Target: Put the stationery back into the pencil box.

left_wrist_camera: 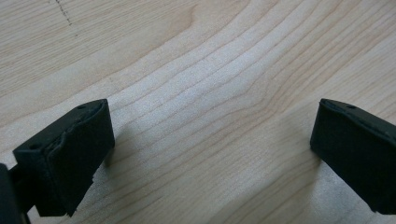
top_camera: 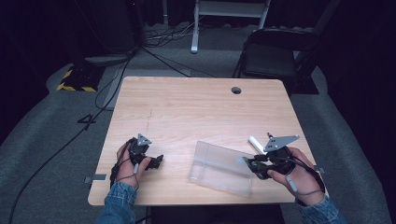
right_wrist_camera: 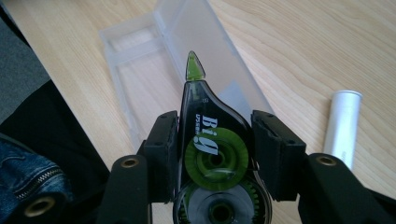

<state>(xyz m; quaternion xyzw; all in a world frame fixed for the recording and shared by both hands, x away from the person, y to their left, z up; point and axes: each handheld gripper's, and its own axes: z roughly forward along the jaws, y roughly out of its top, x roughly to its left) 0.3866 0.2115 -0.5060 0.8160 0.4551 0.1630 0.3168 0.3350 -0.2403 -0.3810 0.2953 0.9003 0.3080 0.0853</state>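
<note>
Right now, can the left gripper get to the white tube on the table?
Probably not easily: the left gripper is open and free, but the clear case and the right gripper lie between it and the white tube.

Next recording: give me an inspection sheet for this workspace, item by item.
Surface: light wooden table, cable hole near the far edge.
Job's things: correction tape dispenser, green-tipped, clamped in the right tool; open clear plastic case ahead of it.
Clutter: white tube lying beside the case.
Grippers: left tool open, over bare wood.
Cables: black leads across the floor beyond the table.
Surroundings: folding chair, grey carpet, dark backdrop.
</note>
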